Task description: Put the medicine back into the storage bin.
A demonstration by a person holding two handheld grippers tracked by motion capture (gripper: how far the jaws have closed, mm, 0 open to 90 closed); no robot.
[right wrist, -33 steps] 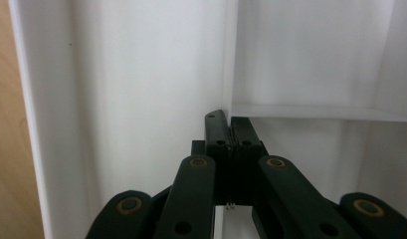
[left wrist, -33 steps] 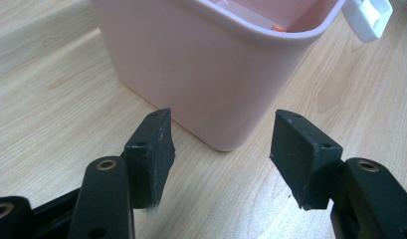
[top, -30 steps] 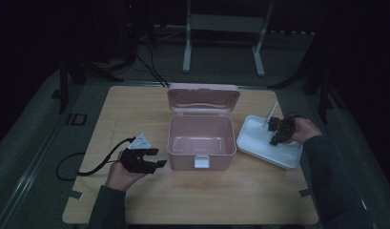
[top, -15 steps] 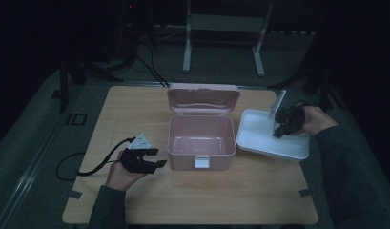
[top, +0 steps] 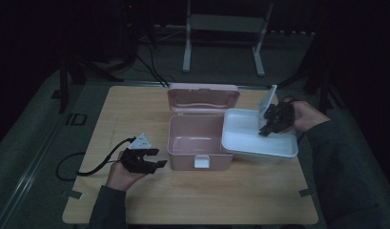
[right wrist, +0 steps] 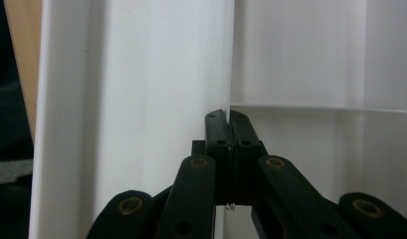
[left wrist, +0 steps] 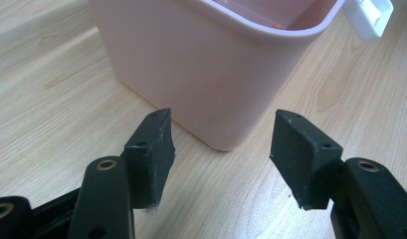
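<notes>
In the high view, a pink box (top: 200, 142) is standing in the middle of the counter (top: 135, 109) with its hinged lid (top: 203, 98) leaning open behind it; its inside is looking bare from here. A white tray (top: 252, 138) is hanging tilted over the box's right rim, its left edge overlapping the pink wall. The right tongs (top: 270, 125) are pinching a thin upright wall at the tray's far right side, with the person's right hand (top: 302, 116) behind them and the sleeve running off to the lower right. Compared with a second ago, the tray is no longer lying flat on the counter to the right of the box: it is now lifted and carried leftward onto the box. The left hand (top: 123, 174) is keeping its place at the counter's near left, palm up, with the left tongs (top: 160, 158) pointing at the box's front left corner.

In the left gripper view, the left tongs (left wrist: 221, 149) are standing wide with nothing between them, just short of the pink box (left wrist: 211, 64); a small orange speck (left wrist: 276, 26) is showing inside its rim.

In the right gripper view, the right tongs (right wrist: 230, 117) are pressing together on the thin white divider of the white tray (right wrist: 141, 74).
</notes>
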